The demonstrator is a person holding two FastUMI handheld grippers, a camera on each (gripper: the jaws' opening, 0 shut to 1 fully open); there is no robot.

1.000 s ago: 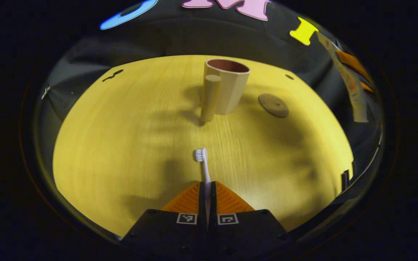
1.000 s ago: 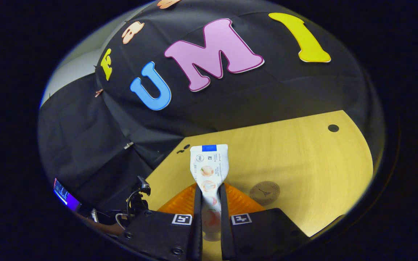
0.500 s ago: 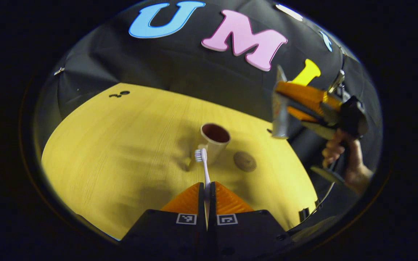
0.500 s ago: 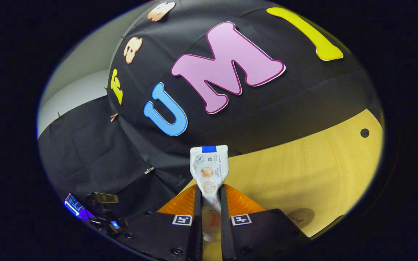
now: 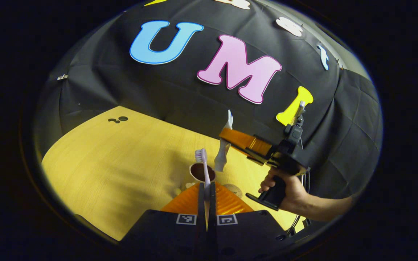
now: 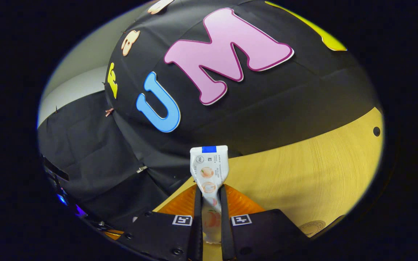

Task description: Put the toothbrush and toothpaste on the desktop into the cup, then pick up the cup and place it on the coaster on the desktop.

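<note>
- The toothbrush (image 5: 204, 170) is clamped between the closed fingers of the left gripper (image 5: 207, 190), bristles upward, above the cup (image 5: 201, 172) on the desktop (image 5: 114, 163).
- The toothpaste (image 6: 209, 170) is pinched by the right gripper (image 6: 209, 197); its tube print is too small to be read.
- The coaster (image 6: 312, 227) is seen flat on the desktop, beside the cup.
- The right gripper is held by a hand (image 5: 289, 190).

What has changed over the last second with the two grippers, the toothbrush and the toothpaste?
Both grippers rose and closed in over the tan cup. The right gripper now dangles the white toothpaste tube beside its rim. The left gripper stays clamped on the white toothbrush. The round brown coaster stays put.
</note>
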